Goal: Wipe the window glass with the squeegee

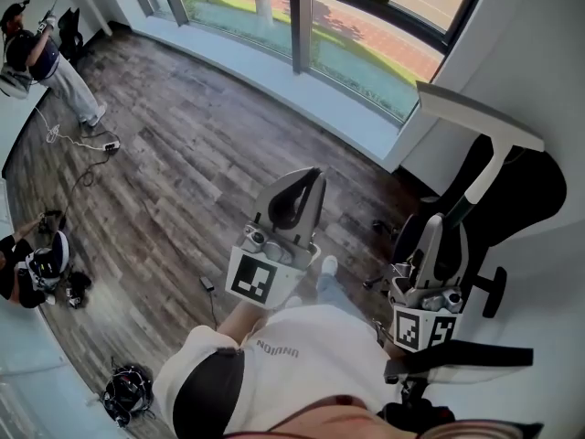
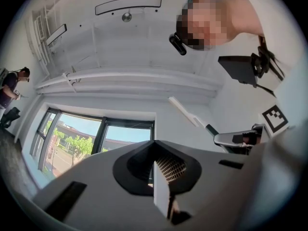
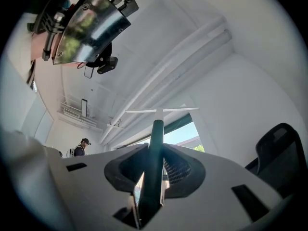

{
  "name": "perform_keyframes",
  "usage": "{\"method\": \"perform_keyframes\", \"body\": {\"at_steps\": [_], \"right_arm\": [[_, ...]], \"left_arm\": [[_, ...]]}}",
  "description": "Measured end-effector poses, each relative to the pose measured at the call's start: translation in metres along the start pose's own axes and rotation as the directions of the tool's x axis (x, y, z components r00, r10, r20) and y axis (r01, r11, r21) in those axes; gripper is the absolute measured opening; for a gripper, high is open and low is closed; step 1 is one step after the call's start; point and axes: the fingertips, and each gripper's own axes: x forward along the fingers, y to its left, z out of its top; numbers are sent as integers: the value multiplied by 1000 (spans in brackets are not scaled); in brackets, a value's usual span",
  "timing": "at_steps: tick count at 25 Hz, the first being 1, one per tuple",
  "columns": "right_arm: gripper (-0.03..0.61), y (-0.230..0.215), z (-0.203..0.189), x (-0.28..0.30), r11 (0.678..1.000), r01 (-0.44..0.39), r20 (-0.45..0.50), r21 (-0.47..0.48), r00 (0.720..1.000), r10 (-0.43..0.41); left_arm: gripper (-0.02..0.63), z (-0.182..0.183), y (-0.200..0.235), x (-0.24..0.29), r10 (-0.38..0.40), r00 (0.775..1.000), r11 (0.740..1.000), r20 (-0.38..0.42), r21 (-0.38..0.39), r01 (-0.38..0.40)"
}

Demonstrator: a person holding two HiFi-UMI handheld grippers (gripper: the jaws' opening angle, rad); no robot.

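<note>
The right gripper (image 1: 437,245) squeezes the long squeegee (image 1: 478,117) by its dark green handle. The handle's bottom end is hidden inside the claw. The squeegee's flat white blade sticks up by the white wall (image 1: 539,53), beside the big window glass (image 1: 366,39), not on it. The left gripper (image 1: 306,190) is closed with nothing in it. The window's top is cut off.

Bare floor (image 1: 183,154) runs clear to the window (image 1: 356,44); a black chair (image 1: 526,199) blocks the right side.
</note>
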Motion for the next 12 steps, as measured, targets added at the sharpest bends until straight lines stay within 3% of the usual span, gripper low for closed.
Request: {"method": "perform_keyframes", "body": {"at_steps": [7, 12], "right_arm": [[92, -39, -14, 54, 999, -51, -3, 16, 999, 51], [91, -60, -24, 89, 996, -88, -9, 29, 996, 88]], "left_arm": [[-6, -5, 6, 49, 33, 999, 999, 40, 31, -34], [-6, -28, 16, 90, 73, 997, 996, 1, 45, -73]]}}
